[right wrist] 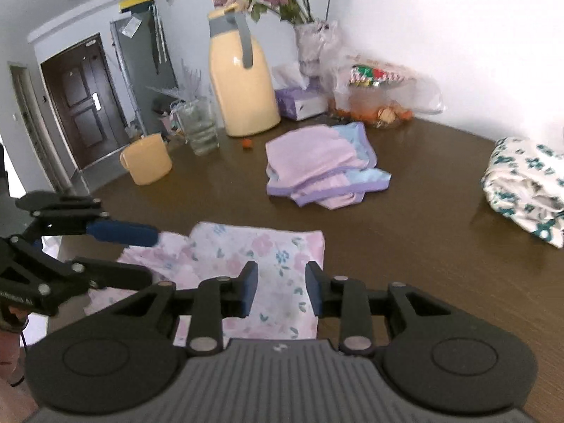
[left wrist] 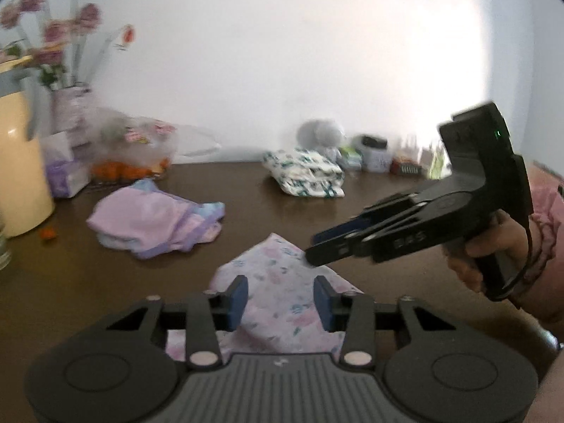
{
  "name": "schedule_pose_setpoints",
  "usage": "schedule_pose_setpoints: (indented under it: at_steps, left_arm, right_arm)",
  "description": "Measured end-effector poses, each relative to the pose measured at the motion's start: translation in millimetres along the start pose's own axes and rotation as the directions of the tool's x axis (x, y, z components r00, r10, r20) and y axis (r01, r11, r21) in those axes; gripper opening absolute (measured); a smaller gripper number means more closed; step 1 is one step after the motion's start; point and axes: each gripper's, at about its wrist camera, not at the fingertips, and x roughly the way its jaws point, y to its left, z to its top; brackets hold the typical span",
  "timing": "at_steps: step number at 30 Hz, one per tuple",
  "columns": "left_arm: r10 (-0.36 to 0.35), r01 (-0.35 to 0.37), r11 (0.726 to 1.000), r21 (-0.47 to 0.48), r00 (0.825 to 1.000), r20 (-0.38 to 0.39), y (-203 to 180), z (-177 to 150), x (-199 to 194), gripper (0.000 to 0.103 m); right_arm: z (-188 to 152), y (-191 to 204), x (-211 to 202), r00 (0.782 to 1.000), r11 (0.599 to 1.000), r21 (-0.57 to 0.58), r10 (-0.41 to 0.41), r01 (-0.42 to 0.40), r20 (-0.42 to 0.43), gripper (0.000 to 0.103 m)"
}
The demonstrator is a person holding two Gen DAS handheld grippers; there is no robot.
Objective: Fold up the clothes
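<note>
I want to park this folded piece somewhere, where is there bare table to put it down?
Bare wood lies between the floral cloth and the purple folded pile, and wider still between that pile and the green-print bundle. The back edge is crowded: yellow jug, tissue box, vase, plastic bag.

Floral cloth (right wrist: 253, 257) — glossy wood table (right wrist: 405, 246)

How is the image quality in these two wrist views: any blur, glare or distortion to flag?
Left wrist view: motion blur smears the flowers and back clutter; the wall blows out bright at right. Right wrist view: sharper, the lilac clothes crisp; fisheye bends the door, corners vignette black.
</note>
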Motion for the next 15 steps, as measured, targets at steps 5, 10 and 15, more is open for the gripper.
schedule_pose_setpoints:
  at_steps: [5,10,15]
  left_arm:
    - [0.045,-0.041,0.998,0.037,0.99,-0.135,-8,-16,36,0.037]
    - [0.041,-0.042,0.999,0.001,0.986,-0.164,-1,-31,37,0.037]
    - [0.036,-0.037,0.999,-0.008,0.992,-0.124,3,-21,27,0.037]
  right_arm:
    - [-5,10,28,1.0,0.996,-0.087,0.003,-0.003,-0.003,0.029]
    - [-15,19,46,0.999,0.99,-0.136,0.018,-0.023,-0.035,0.029]
    - [-19,21,39,0.999,0.987,-0.156,0.032,-0.033,-0.008,0.03]
